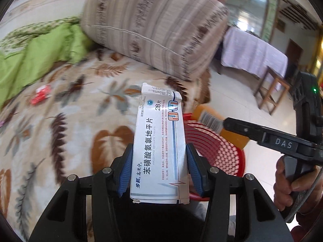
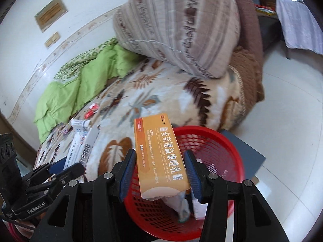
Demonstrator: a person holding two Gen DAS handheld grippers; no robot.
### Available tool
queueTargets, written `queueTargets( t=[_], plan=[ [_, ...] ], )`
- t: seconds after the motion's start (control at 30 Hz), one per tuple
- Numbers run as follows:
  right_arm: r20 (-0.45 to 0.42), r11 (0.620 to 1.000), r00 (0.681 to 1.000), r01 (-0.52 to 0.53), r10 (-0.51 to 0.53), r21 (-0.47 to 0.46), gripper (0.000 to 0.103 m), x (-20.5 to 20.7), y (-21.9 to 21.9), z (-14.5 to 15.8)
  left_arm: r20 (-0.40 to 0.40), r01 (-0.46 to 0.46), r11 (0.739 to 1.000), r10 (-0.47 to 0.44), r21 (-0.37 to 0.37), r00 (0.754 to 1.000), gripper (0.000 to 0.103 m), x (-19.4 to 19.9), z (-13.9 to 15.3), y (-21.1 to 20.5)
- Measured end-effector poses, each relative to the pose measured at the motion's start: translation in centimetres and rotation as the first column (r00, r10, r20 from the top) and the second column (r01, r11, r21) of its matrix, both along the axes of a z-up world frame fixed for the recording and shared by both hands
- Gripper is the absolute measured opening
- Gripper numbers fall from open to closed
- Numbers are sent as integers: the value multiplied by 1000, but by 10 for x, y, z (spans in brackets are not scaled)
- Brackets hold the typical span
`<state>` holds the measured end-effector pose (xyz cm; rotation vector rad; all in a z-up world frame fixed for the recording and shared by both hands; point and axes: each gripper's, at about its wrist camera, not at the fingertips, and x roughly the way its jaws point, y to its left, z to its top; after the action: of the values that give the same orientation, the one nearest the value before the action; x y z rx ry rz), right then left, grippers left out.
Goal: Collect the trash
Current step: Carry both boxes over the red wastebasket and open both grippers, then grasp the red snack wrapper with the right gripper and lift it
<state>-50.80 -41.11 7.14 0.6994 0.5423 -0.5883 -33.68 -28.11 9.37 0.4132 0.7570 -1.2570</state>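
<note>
- The left gripper (image 1: 159, 167) is clamping a white medicine box (image 1: 160, 147) between its blue pads (image 1: 126, 167), gripping it by its long sides, with the far end of the box sticking out beyond the fingertips.
- The right gripper (image 2: 161, 167) is gripping an orange medicine box (image 2: 159, 157) the same way, both blue pads (image 2: 191, 169) pressing on its long sides and the torn near end facing the camera.
- In the right wrist view the orange box is hanging over the near rim of a red mesh basket (image 2: 218, 147), which is sitting on the pale tiled floor (image 2: 292, 121) just beside the bed.
- A few white and pale scraps (image 2: 185, 205) are already lying at the bottom of the basket.
- In the left wrist view the white box is hovering at the left edge of that basket, above the edge of the leaf-patterned blanket (image 1: 80, 121).
- A person's hand (image 1: 294, 183) is wrapping around the right gripper's handle at the right of the left wrist view.
- A red wrapper (image 1: 40, 95) is lying on the blanket at the far left, near a green quilt (image 1: 40, 60).
- A large striped pillow (image 1: 157, 26) is resting at the far end of the bed.
- A white tube box (image 2: 80, 123) and another small red wrapper (image 2: 91, 111) are lying on the blanket to the left in the right wrist view.
</note>
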Motion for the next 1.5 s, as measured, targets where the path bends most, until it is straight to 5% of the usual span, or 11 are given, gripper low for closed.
queueTargets(
  t=[0.2, 0.53, 0.97, 1.2, 1.33, 1.5],
  plan=[
    [-3, 1000, 1000, 26, -26, 2, 53, -7, -9, -2, 5, 8, 1000, -8, 4, 1000, 62, -4, 0, -5],
    [22, 987, 987, -158, 158, -18, 53, 67, 15, 11, 12, -261, 965, 261, -4, 965, 66, 82, 9, 53],
    [-15, 892, 893, -451, 451, -39, 56, 217, 63, 26, -24, -618, 786, 618, -1, 786, 67, 224, -13, 156],
    [48, 868, 874, -485, 483, 104, 57, 325, 58, 21, 42, -747, 665, 746, 7, 665, 67, 281, -37, 194],
    [59, 874, 894, -448, 445, 189, 57, 390, 50, 6, -2, -771, 637, 771, 2, 637, 67, 299, -37, 206],
    [82, 891, 937, -348, 339, 291, 56, 465, 33, -21, 2, -772, 636, 772, 4, 636, 67, 305, -38, 208]
  ],
)
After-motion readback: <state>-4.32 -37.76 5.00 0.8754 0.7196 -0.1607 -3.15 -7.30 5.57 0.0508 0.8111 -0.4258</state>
